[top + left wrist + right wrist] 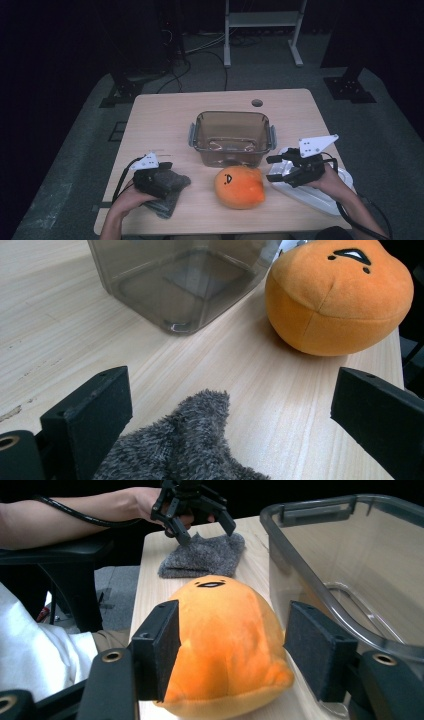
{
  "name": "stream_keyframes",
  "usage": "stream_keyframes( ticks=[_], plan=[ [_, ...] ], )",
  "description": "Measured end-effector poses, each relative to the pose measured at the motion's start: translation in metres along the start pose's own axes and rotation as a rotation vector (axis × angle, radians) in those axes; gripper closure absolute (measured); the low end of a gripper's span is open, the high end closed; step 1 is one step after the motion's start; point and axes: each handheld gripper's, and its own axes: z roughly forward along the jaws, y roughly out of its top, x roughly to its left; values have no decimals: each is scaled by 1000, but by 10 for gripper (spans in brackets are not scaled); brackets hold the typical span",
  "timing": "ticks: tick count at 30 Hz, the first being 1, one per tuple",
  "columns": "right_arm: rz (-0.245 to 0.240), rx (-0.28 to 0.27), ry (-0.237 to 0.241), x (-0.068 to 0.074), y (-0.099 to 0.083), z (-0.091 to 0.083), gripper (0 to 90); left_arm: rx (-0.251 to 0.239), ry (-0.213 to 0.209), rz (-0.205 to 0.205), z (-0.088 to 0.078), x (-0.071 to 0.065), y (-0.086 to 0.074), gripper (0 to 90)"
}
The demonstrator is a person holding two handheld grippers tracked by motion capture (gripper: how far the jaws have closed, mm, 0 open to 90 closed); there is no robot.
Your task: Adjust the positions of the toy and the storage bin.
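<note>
orange plush toy (239,187): laid on the table (165,115), just in front of the clear bin (232,137). right gripper (276,167): jaws spread, toy framed between them, unpressed. left gripper (161,176): jaws parted over grey cloth (172,192).

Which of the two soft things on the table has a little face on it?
The round orange plush toy, lying in front of the clear bin, has a small black face. The other, a flat grey fuzzy cloth under the left tool, is plain.

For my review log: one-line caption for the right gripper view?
Open right gripper lined up with orange plush, clear bin alongside.
</note>
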Motion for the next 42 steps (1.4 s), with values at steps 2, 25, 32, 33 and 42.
stream_keyframes(
  ticks=[2,25,32,33,42],
  plan=[
    [-5,2,9,0,2,3,364,0,-1,1,0,0,0,23],
    [-44,52,91,0,15,50,340,-10,0,-5,-1,0,0,23],
    [-47,68,98,-1,14,61,341,-10,0,-6,-2,1,0,23],
    [-47,74,99,-2,14,62,341,-10,0,-6,-2,1,0,23],
    [-59,84,97,-2,15,74,341,-9,-1,-3,-2,1,-1,23]
  ],
)
